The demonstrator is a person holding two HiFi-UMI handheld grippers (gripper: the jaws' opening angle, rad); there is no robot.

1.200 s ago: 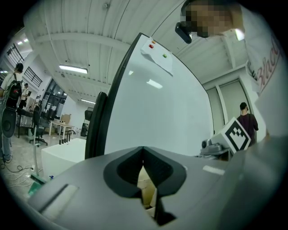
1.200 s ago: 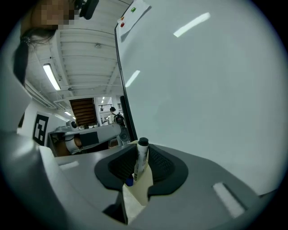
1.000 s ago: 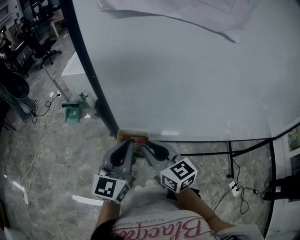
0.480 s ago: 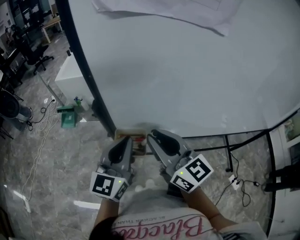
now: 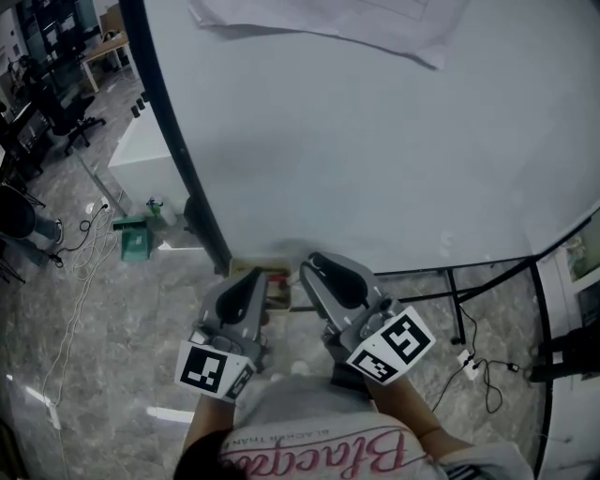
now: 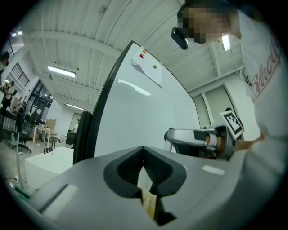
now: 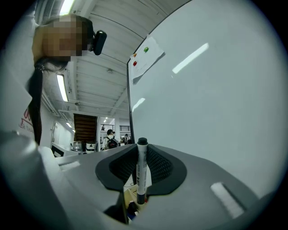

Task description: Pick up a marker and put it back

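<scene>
A white marker with a black cap (image 7: 141, 173) stands upright between the jaws of my right gripper (image 7: 141, 150), which is shut on its barrel. In the head view the right gripper (image 5: 312, 265) sits just right of a small wooden marker tray (image 5: 275, 281) at the whiteboard's lower left corner; the marker itself is hidden there. My left gripper (image 5: 253, 277) points at the tray from the near side. Its jaws (image 6: 143, 152) meet at the tips with nothing between them, and a strip of the tray shows beneath.
The large whiteboard (image 5: 375, 141) rises just ahead, with a paper sheet (image 5: 328, 19) pinned high on it. Its black frame and legs (image 5: 459, 300) stand on the marble floor. A green object (image 5: 131, 242), cables and a white cabinet (image 5: 141, 155) lie to the left.
My right gripper has drawn back from the tray and swung to the right with the marker. The left gripper stays by the tray.
</scene>
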